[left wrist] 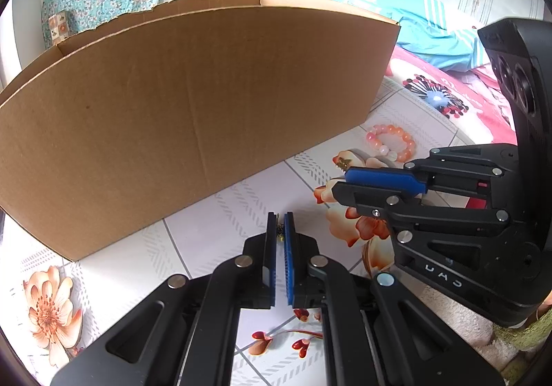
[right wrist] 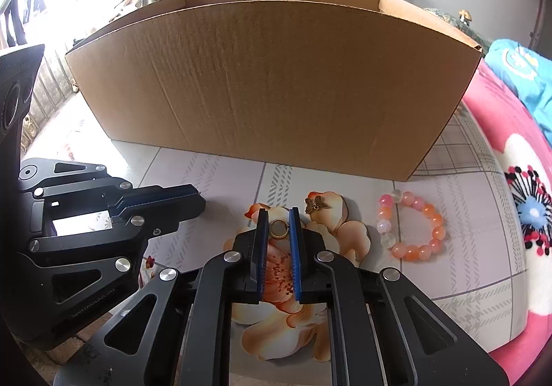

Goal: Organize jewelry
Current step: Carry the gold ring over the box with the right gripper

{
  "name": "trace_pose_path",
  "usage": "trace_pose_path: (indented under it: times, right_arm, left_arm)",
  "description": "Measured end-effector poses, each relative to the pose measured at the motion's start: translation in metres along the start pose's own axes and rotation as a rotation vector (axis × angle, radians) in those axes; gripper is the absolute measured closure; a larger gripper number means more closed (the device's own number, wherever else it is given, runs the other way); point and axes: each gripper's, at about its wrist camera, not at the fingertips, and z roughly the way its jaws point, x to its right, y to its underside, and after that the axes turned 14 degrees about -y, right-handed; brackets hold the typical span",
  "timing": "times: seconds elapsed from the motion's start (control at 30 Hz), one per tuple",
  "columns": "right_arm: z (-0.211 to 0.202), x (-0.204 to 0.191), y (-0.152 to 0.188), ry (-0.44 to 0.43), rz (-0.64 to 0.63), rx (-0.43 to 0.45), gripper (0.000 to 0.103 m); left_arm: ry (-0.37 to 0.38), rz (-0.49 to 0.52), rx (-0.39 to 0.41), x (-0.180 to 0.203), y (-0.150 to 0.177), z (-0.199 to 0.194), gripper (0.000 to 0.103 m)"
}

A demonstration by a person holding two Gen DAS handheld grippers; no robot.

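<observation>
My right hand-held gripper [right wrist: 278, 217] pinches the ring [right wrist: 277, 229] between its tips; box [right wrist: 269, 82] straight ahead.

My left gripper [left wrist: 280, 224] is pinched nearly shut, angled down. My right gripper [right wrist: 278, 224] tilts down beside it, jaws narrowly parted.

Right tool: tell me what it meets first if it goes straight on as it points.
Probably the flowered table cover just beyond the gold ring between its pads; the cardboard box lies further on.
</observation>
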Motion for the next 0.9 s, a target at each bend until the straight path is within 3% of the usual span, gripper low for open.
trace_pose_path:
  times: [0.37, 0.6, 0.8, 0.9]
  right_arm:
    - [-0.038, 0.018, 0.002, -0.019, 0.04, 0.064, 0.093]
    - [-0.087, 0.018, -0.018, -0.076, 0.04, 0.174, 0.093]
    - [-0.131, 0.02, -0.056, -0.138, -0.024, 0.292, 0.093]
    - [-0.132, 0.031, -0.079, -0.172, -0.03, 0.297, 0.093]
  left_arm:
    - [0.046, -0.039, 0.034, -0.012, 0.003, -0.008, 0.099]
    - [0.1, -0.052, 0.153, -0.028, -0.008, -0.057, 0.099]
    - [0.16, -0.063, 0.286, -0.045, -0.045, -0.109, 0.099]
    - [0.146, -0.074, 0.282, -0.053, -0.073, -0.11, 0.099]
